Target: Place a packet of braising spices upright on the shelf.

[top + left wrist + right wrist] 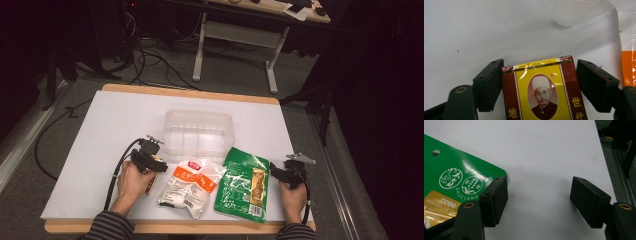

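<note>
My left gripper (153, 167) (539, 62) stands open over a red and yellow box (541, 90) with a portrait on it. The box lies flat between the jaws; the left pad (489, 82) is at its edge, and a thin gap remains at the right pad (594, 85). In the high view the box (150, 186) peeks out beside the left hand. My right gripper (278, 170) (539, 185) is open over bare table, its left pad (496, 200) just at the corner of a green bag (454, 177) (243, 185).
A clear plastic container (199, 131) (579, 15) stands mid-table behind the bags. A white and orange bag (187, 187) (629, 67) lies between the box and the green bag. The white table (115, 115) ends close to my right gripper's right side.
</note>
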Action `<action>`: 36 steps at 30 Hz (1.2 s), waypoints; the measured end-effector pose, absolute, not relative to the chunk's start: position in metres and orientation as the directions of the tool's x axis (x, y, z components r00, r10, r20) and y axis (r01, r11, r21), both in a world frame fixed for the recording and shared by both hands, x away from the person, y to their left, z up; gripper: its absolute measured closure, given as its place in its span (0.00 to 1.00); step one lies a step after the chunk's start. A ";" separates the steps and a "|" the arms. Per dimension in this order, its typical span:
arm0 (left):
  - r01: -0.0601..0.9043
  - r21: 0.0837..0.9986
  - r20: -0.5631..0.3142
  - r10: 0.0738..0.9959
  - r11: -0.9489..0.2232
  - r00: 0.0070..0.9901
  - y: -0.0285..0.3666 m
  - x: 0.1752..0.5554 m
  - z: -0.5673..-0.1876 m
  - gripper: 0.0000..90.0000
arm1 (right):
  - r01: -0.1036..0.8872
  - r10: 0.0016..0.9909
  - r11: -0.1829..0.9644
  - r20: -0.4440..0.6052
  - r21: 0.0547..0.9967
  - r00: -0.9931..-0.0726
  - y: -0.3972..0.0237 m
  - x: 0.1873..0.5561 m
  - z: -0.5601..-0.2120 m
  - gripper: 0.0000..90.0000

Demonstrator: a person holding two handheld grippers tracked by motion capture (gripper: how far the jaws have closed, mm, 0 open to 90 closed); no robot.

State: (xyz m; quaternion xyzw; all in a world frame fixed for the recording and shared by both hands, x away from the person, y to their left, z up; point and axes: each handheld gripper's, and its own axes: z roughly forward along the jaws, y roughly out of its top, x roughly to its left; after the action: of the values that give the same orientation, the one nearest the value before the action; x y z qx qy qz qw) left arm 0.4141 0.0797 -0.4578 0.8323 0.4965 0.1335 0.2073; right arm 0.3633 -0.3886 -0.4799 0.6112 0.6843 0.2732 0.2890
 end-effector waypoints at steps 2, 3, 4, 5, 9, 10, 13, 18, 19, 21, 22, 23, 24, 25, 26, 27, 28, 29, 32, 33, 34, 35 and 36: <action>0.773 0.475 0.016 0.883 -0.420 0.470 0.081 0.414 -0.457 0.31 | 0.679 0.994 0.103 -0.062 0.727 -0.085 -0.389 0.363 -0.480 0.34; 0.773 0.475 0.016 0.883 -0.420 0.470 0.081 0.414 -0.457 0.31 | 0.679 0.994 0.103 -0.062 0.727 -0.085 -0.389 0.363 -0.480 0.34; 0.775 0.471 0.016 0.882 -0.422 0.470 0.080 0.415 -0.457 0.31 | 0.679 0.994 0.104 -0.062 0.727 -0.086 -0.389 0.363 -0.480 0.34; 0.775 0.471 0.016 0.882 -0.422 0.470 0.080 0.415 -0.457 0.31 | 0.679 0.994 0.104 -0.062 0.727 -0.086 -0.389 0.363 -0.480 0.34; 0.773 0.462 0.018 0.876 -0.435 0.482 0.079 0.415 -0.456 0.32 | 0.679 0.994 0.104 -0.062 0.727 -0.086 -0.389 0.363 -0.480 0.34; 0.772 0.462 0.017 0.875 -0.436 0.484 0.080 0.415 -0.456 0.32 | 0.679 0.994 0.103 -0.061 0.727 -0.086 -0.389 0.363 -0.480 0.34; 0.772 0.462 0.014 0.874 -0.436 0.486 0.080 0.415 -0.456 0.32 | 0.678 0.995 0.101 -0.059 0.728 -0.085 -0.388 0.363 -0.480 0.34; 0.765 0.466 0.009 0.867 -0.444 0.498 0.080 0.413 -0.454 0.32 | 0.678 0.994 0.104 -0.063 0.727 -0.085 -0.388 0.363 -0.480 0.34; 0.765 0.466 0.009 0.867 -0.444 0.498 0.080 0.413 -0.454 0.32 | 0.677 0.995 0.102 -0.059 0.729 -0.085 -0.388 0.363 -0.480 0.34; 0.761 0.472 0.007 0.865 -0.445 0.501 0.080 0.412 -0.453 0.33 | 0.677 0.994 0.104 -0.061 0.729 -0.087 -0.389 0.363 -0.480 0.34; 0.759 0.475 0.006 0.864 -0.445 0.503 0.081 0.411 -0.451 0.33 | 0.678 0.994 0.104 -0.062 0.728 -0.085 -0.389 0.363 -0.480 0.34; 0.756 0.480 0.002 0.862 -0.445 0.507 0.081 0.410 -0.448 0.33 | 0.678 0.994 0.104 -0.062 0.727 -0.085 -0.389 0.363 -0.480 0.34; 0.755 0.482 -0.001 0.861 -0.445 0.508 0.082 0.409 -0.447 0.33 | 0.677 0.994 0.103 -0.061 0.729 -0.087 -0.389 0.363 -0.480 0.34; 0.753 0.487 -0.004 0.861 -0.443 0.509 0.082 0.408 -0.445 0.33 | 0.677 0.994 0.103 -0.060 0.729 -0.086 -0.389 0.363 -0.480 0.34; 0.751 0.489 -0.008 0.859 -0.443 0.512 0.083 0.408 -0.443 0.33 | 0.677 0.994 0.103 -0.061 0.729 -0.086 -0.389 0.363 -0.480 0.34; 0.749 0.496 -0.012 0.858 -0.440 0.513 0.083 0.407 -0.442 0.33 | 0.676 0.994 0.104 -0.061 0.729 -0.087 -0.389 0.363 -0.480 0.34; 0.746 0.498 -0.015 0.856 -0.442 0.517 0.084 0.406 -0.440 0.33 | 0.676 0.994 0.103 -0.061 0.729 -0.087 -0.389 0.363 -0.480 0.34; 0.746 0.498 -0.015 0.856 -0.442 0.517 0.084 0.406 -0.440 0.33 | 0.676 0.994 0.103 -0.061 0.729 -0.087 -0.389 0.363 -0.480 0.34; 0.733 0.516 -0.024 0.848 -0.443 0.529 0.086 0.403 -0.431 0.34 | 0.677 0.995 0.102 -0.060 0.729 -0.086 -0.388 0.363 -0.480 0.34; 0.730 0.523 -0.028 0.847 -0.440 0.531 0.086 0.402 -0.429 0.34 | 0.677 0.994 0.104 -0.061 0.729 -0.086 -0.388 0.363 -0.480 0.34; 0.730 0.523 -0.028 0.847 -0.440 0.531 0.086 0.402 -0.429 0.34 | 0.677 0.994 0.104 -0.061 0.729 -0.087 -0.388 0.363 -0.480 0.34; 0.726 0.530 -0.030 0.846 -0.438 0.532 0.087 0.401 -0.427 0.34 | 0.677 0.994 0.104 -0.061 0.729 -0.087 -0.388 0.363 -0.480 0.34; 0.725 0.531 -0.035 0.843 -0.439 0.536 0.088 0.400 -0.424 0.34 | 0.678 0.994 0.104 -0.062 0.727 -0.085 -0.388 0.363 -0.480 0.34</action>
State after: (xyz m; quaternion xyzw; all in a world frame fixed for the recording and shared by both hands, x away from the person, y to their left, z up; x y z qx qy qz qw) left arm 0.3996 0.0881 -0.4241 0.8398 0.4668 0.1186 0.2505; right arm 0.3632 -0.3884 -0.4799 0.6113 0.6841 0.2730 0.2894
